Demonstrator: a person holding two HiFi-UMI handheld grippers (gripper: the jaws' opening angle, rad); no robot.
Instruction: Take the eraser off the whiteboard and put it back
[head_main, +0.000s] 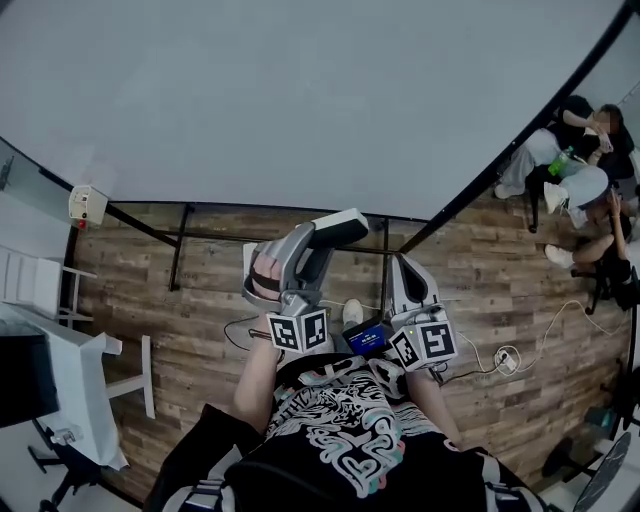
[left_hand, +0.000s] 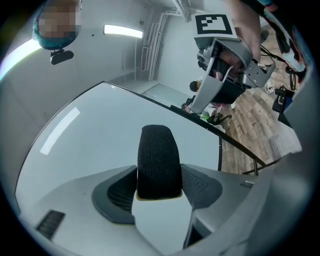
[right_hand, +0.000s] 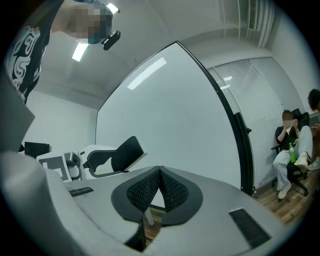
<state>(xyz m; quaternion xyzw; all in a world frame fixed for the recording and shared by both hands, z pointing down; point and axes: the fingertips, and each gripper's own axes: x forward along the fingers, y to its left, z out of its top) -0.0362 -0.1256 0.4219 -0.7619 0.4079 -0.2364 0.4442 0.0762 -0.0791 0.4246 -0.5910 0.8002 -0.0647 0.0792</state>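
left gripper (left_hand: 160, 176) clamps the eraser (left_hand: 159, 155) between its 2 jaws at frame centre, probably just off the whiteboard (left_hand: 95, 145). right gripper (right_hand: 160, 174) jaws pressed together, empty.

There are 1 whiteboard (head_main: 300, 100), 1 eraser (left_hand: 159, 155), 1 left tongs (left_hand: 159, 172) and 1 right tongs (right_hand: 159, 172).
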